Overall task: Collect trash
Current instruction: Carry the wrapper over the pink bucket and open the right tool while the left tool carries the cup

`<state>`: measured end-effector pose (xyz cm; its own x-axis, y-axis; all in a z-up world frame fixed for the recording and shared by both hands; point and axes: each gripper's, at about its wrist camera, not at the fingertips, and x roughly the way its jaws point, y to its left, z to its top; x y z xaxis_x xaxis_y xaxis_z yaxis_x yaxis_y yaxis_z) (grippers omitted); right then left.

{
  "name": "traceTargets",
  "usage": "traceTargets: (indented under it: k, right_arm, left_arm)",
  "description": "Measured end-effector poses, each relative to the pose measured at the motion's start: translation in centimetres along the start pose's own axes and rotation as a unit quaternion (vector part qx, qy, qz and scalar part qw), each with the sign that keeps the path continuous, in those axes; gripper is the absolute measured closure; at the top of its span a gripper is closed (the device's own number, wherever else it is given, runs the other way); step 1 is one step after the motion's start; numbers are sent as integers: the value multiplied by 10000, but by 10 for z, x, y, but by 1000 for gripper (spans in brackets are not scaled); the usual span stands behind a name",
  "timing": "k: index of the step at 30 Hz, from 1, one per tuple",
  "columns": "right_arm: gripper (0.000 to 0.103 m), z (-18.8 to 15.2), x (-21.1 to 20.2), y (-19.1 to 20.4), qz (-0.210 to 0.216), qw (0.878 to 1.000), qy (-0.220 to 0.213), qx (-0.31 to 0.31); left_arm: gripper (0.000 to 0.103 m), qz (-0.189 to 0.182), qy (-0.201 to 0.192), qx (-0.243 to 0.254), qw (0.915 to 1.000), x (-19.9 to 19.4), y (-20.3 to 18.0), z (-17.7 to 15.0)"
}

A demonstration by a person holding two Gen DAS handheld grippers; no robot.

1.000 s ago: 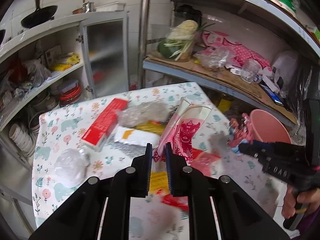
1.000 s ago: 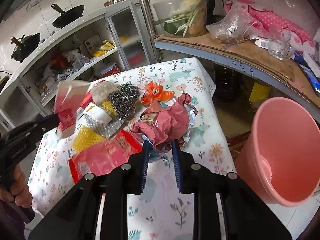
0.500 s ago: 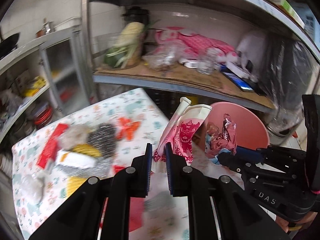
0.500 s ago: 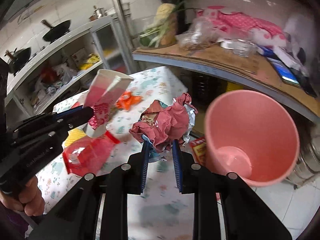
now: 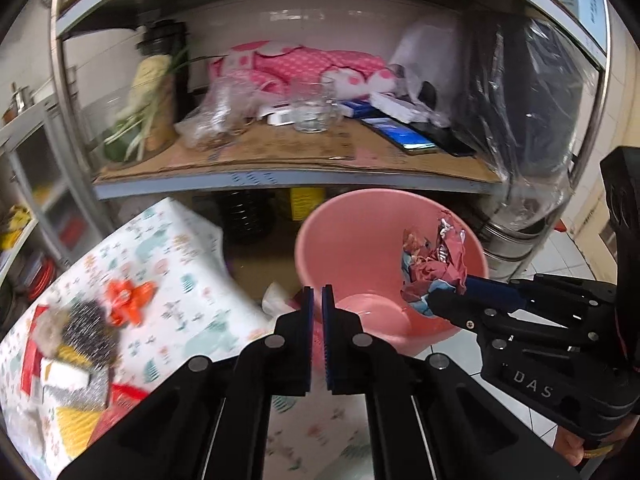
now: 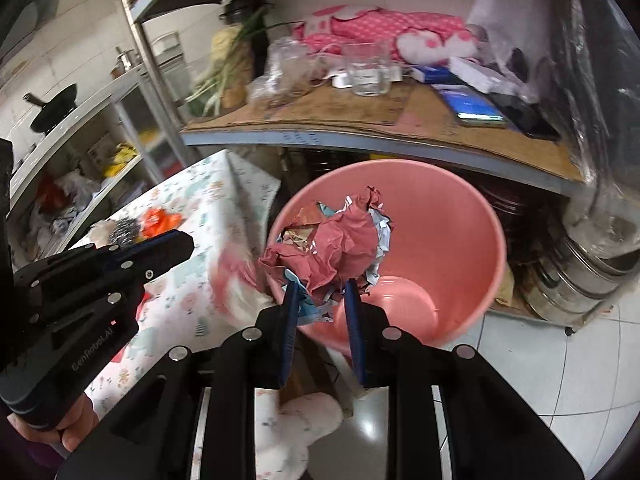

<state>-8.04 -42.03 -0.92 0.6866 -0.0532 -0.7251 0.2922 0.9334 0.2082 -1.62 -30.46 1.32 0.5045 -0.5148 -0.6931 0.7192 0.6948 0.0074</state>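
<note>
The pink bin [image 5: 340, 232] [image 6: 460, 208] stands on the floor beside the table. My right gripper [image 6: 320, 284] [image 5: 444, 296] is shut on a crumpled red and silver wrapper wad [image 6: 336, 248] [image 5: 436, 264], held above the bin's mouth. My left gripper [image 5: 316, 292] [image 6: 176, 246] hangs at the bin's near left rim, its jaws closing together with nothing between them. A blurred pink and white shape [image 6: 236, 280] shows just left of the bin. Whether it is inside or outside the bin, I cannot tell.
The floral-cloth table [image 5: 180, 280] at the left carries an orange wrapper [image 5: 128, 300], a steel scourer [image 5: 86, 330] and other trash. A cardboard-topped shelf [image 5: 300, 152] with glasses and bags overhangs the bin. Steel pots [image 6: 580, 280] stand at the right on the tiled floor.
Both grippers swung right from over the table to the pink bin. The red-printed paper cup held by the left gripper is gone from its jaws, which have closed. The right keeps its wad.
</note>
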Motion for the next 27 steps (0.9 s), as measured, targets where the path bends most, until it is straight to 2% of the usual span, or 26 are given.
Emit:
traceTargets:
  k: [6,16,19,22,24,27]
  right_arm:
    - [79,2,10,-19,-81,9997,81,234]
    - [79,1,24,-27,-94,9992,226,309]
    - [79,0,28,-30,-103,9989,282,349]
    - [77,1,32,-33,-117,9984,331,447]
    - [71,1,36,-36,-135,9977,427,502]
    - [57,2,43,-39,26,9965,614,574]
  left_arm:
    - [103,-126,32,104,9999,18,-10,4]
    - [103,-65,34,-420,9991,18,42,4]
    - [103,-289,131,-579,9978,18,52,3]
    - [96,-504,270,-487,9972,20,48,-5]
    - [71,-596,439,-379,9965,26,43,-13]
    - [70,-651,541,-263,9961,30,36,-23]
